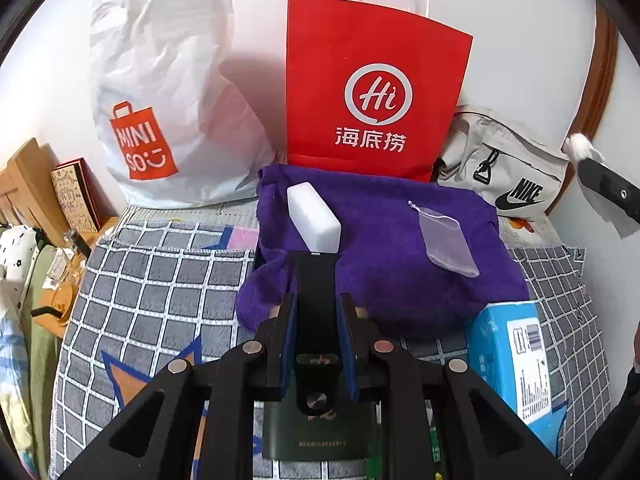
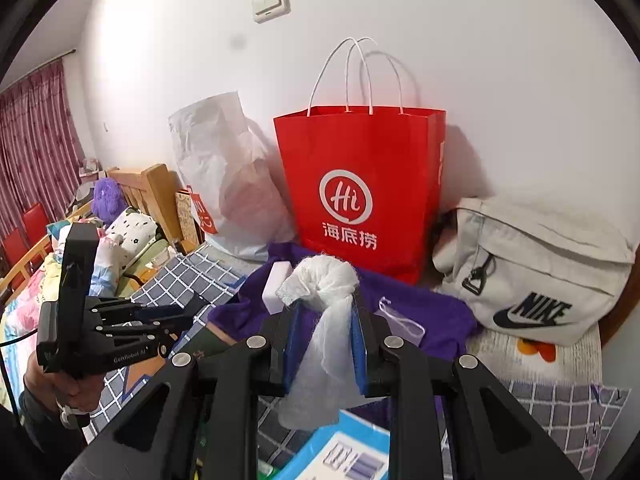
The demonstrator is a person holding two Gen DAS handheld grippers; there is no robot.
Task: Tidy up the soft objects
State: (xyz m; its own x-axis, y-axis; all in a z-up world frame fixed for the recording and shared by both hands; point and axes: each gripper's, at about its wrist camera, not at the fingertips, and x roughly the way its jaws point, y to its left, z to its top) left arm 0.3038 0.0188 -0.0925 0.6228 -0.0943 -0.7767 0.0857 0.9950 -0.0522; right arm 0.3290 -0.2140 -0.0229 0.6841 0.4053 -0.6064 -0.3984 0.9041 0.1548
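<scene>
Bed with checked cover against a white wall: right gripper [image 2: 325, 334] clamped on a white gauze wad [image 2: 328, 320] held above the purple towel [image 1: 384, 256], left gripper [image 1: 316, 312] closed empty; sponge [image 1: 314, 218] and mesh pouch [image 1: 448, 240] apparently remain unsorted on the towel before the red bag [image 1: 372, 88].

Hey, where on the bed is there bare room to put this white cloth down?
Free: the checked blanket left of the purple towel, below the Miniso bag. Part of the towel between the white block and the mesh pouch. Crowded: the back wall, with the red bag and Nike bag, and the blue box corner.
</scene>
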